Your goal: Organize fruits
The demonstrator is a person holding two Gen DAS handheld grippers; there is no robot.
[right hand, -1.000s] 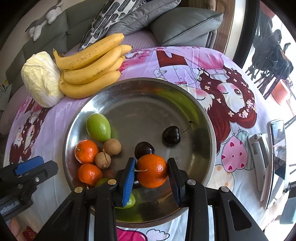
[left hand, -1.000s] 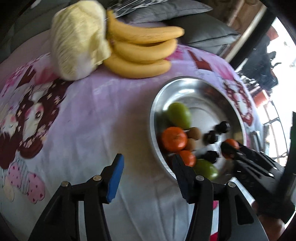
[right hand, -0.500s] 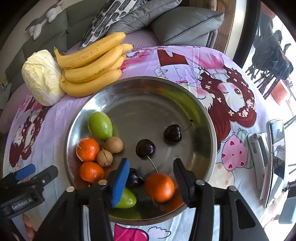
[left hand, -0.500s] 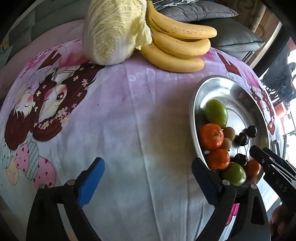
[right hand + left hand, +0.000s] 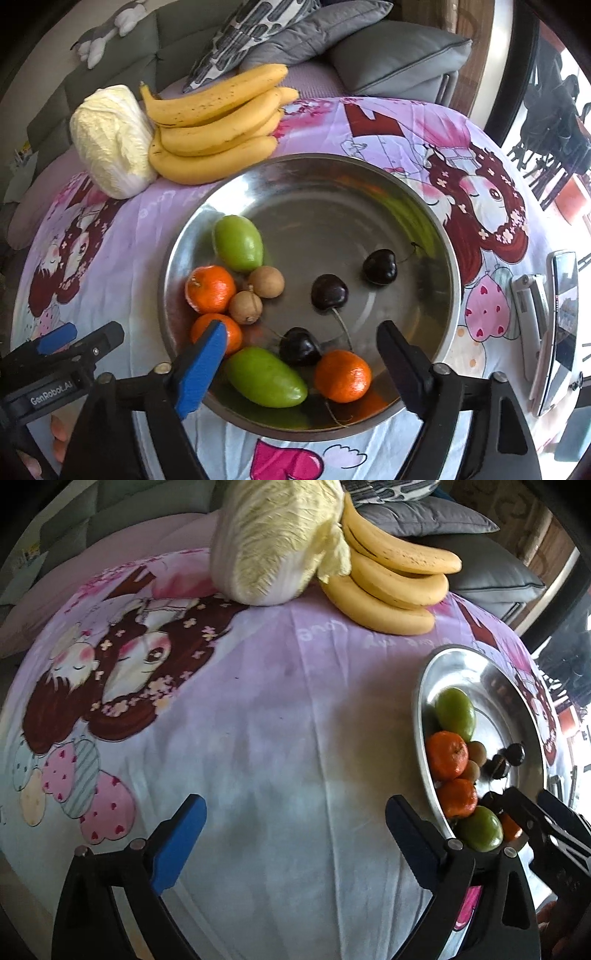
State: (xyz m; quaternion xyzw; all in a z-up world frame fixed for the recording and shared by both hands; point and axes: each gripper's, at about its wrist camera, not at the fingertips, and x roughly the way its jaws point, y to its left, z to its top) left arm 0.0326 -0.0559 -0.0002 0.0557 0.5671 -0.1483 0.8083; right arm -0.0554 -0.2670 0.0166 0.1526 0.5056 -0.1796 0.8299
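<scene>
Down at six o'clock in the steel bowl (image 5: 436, 236), the tangerine (image 5: 342, 376) lay loose between the right gripper (image 5: 301, 354) jaws, which had just been opening and stood wide, touching nothing. So the drop looked done, and the bananas (image 5: 214, 129) seemed the next fruit to fetch. That bunch lay on the surface (image 5: 277, 709) at eleven o'clock from the bowl, touching the cabbage (image 5: 110, 140), long axis running from eight toward two o'clock, stem end at the cabbage, tips away. The left gripper (image 5: 295, 823), jaws just spread and empty over bare cloth, probably needed to reach toward twelve o'clock and close across the bunch, not along it.
</scene>
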